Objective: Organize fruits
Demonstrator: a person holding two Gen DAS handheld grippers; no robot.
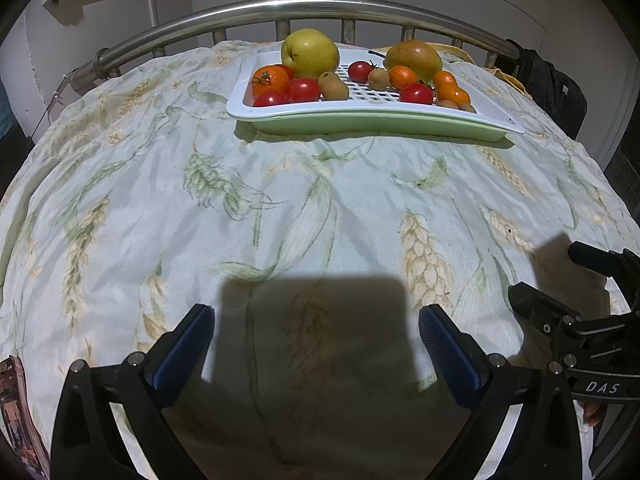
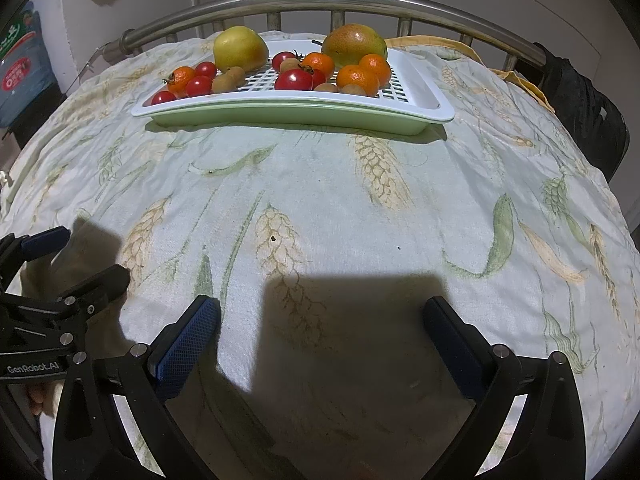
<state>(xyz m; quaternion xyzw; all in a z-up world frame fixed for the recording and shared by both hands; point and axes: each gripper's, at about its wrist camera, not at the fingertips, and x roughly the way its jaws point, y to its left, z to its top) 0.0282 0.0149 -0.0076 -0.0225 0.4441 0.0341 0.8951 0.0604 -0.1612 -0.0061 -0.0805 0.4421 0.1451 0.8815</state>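
Note:
A white slatted tray (image 1: 376, 114) on a green base sits at the far side of the cloth-covered table; it also shows in the right wrist view (image 2: 280, 106). It holds a yellow apple (image 1: 310, 53), a mango (image 1: 414, 58), several red tomatoes (image 1: 304, 90), tangerines (image 1: 272, 78) and small brown kiwis (image 1: 334, 86). My left gripper (image 1: 316, 316) is open and empty, low over the near cloth. My right gripper (image 2: 322, 312) is open and empty too, beside it, far from the tray.
A metal rail (image 1: 280, 8) curves behind the table. A dark chair back (image 1: 556, 88) stands at the far right. A blue water jug (image 2: 24, 76) is at the left. The wheat-print cloth (image 1: 280, 200) is wrinkled between grippers and tray.

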